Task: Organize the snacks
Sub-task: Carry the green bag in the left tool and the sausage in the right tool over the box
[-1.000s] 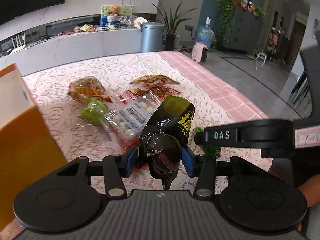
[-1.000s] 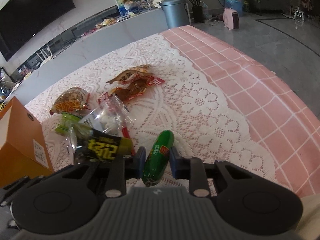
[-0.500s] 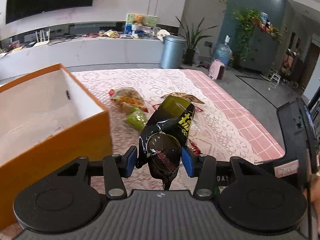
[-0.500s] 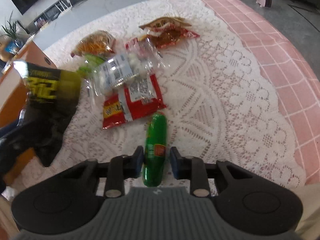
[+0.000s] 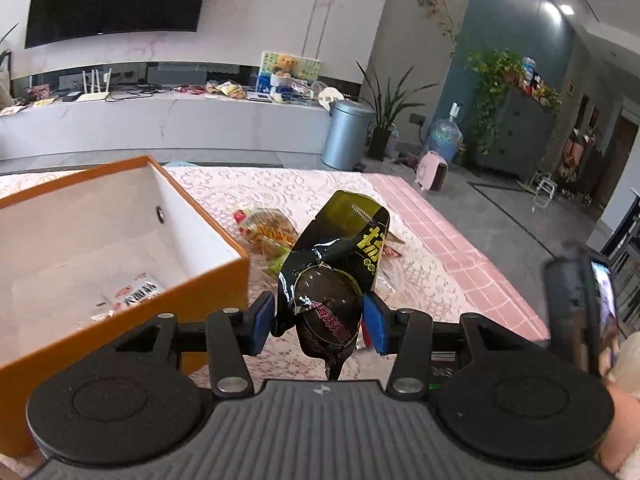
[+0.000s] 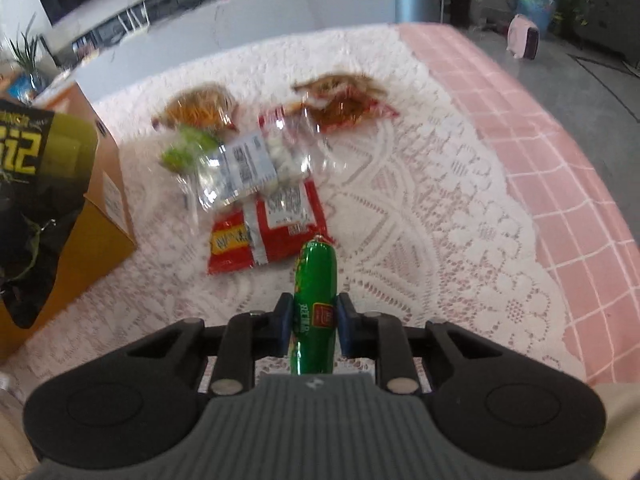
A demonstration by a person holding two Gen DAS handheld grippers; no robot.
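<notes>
So right now I'm holding two snacks at once. My left gripper [image 5: 318,322] is pinching a crinkly black-and-yellow foil snack bag [image 5: 340,268] by its lower end, up in the air just to the right of the open orange cardboard box with the white inside [image 5: 224,280]. The box already has a small white packet [image 5: 134,294] lying on its floor. My right gripper [image 6: 313,330] is clamping a glossy green plastic-wrapped sausage stick [image 6: 315,296] around its middle, hovering over the white lace cloth on the worktop [image 6: 420,240].

Handling-wise: the foil bag looks light and floppy, and it's puckering where the blue pads [image 5: 262,322] are squeezing it, so I'm guessing it could slide out if I'm swinging it fast. Gripping near the sealed end seems like the safest spot. The sausage looks firm but slick and round, so a mid-body grip like this is probably what's stopping it from pivoting.

The rest of the pile is sitting on the cloth beyond the sausage: a flat red packet [image 6: 248,240], a clear bag of white candies [image 6: 256,168], a small green pack [image 6: 188,150], an orange noodle-looking bag [image 6: 200,110] and a reddish-brown pouch [image 6: 344,100]. That view is a bit blurry, so labels are unreadable.
</notes>
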